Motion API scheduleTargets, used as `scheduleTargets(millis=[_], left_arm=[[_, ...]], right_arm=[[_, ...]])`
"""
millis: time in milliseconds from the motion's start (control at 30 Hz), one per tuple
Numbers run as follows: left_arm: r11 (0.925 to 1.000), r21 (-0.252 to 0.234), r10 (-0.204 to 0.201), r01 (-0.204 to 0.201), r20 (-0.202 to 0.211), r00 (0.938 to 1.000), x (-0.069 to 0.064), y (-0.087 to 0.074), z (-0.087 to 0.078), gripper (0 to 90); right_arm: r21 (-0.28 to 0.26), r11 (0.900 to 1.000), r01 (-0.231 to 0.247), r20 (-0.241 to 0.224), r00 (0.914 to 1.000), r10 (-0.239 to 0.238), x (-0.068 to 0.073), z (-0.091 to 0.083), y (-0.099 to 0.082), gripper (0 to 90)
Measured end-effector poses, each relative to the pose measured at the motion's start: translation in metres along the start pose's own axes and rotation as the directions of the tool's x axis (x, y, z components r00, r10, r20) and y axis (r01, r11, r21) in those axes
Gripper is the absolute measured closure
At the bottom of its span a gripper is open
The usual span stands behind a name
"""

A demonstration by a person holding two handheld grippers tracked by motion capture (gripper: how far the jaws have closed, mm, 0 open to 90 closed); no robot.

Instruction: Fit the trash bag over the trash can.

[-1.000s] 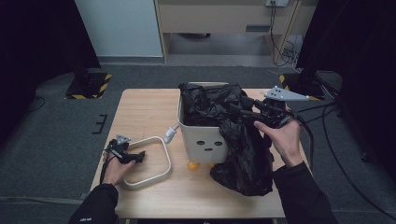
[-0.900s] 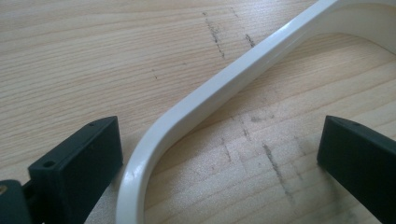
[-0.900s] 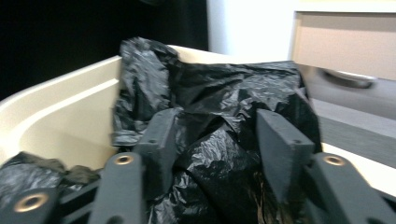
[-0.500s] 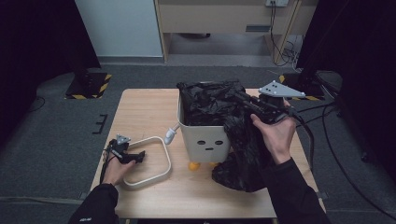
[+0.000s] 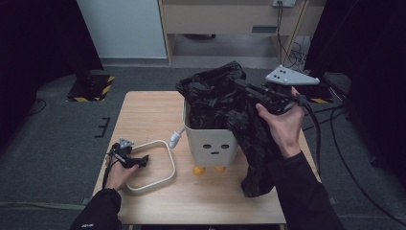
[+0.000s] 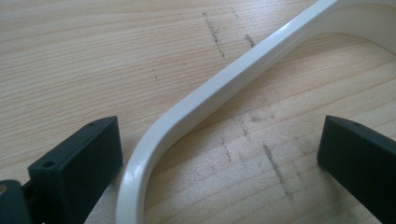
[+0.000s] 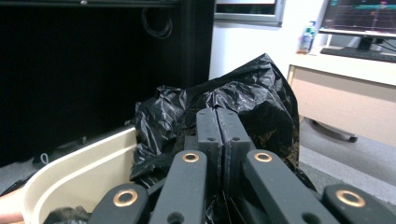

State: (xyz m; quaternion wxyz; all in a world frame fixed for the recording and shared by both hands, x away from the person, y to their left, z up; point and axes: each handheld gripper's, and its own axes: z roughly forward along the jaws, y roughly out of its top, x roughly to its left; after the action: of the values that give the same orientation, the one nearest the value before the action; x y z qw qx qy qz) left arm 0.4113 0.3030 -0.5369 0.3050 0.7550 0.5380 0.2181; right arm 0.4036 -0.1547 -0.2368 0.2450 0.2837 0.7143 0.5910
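Here the right gripper has just clenched on the crinkled black plastic bag, lifting it from the cream face-printed bin; the left gripper straddles the white plastic rim ring, jaws apart, not pressing it.

Table as I see it from the high view

I have a light wooden table on grey floor; a cream bin with orange feet stands mid-table, a white loop frame lies flat left of it, and the wood is scuffed with dark marks.
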Motion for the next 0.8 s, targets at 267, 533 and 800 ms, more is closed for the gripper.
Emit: scheduleTargets(millis=[267,533,800], left_arm=[[1.0000,0.001,0.000,0.000,0.000,1.0000,0.000,0.000,0.000,0.0],[1.0000,0.000,0.000,0.000,0.000,1.0000,0.000,0.000,0.000,0.0],[1.0000,0.000,0.000,0.000,0.000,1.0000,0.000,0.000,0.000,0.0]], right_arm=[[0.173,0.9836,0.051,-0.089,0.9954,-0.036,0.012,0.037,-0.006,87.9],[0.366,0.9217,0.128,-0.135,0.9873,-0.084,0.019,0.063,-0.023,80.3],[0.336,0.9399,0.062,-0.142,0.9898,-0.014,0.013,0.059,-0.026,57.9]])
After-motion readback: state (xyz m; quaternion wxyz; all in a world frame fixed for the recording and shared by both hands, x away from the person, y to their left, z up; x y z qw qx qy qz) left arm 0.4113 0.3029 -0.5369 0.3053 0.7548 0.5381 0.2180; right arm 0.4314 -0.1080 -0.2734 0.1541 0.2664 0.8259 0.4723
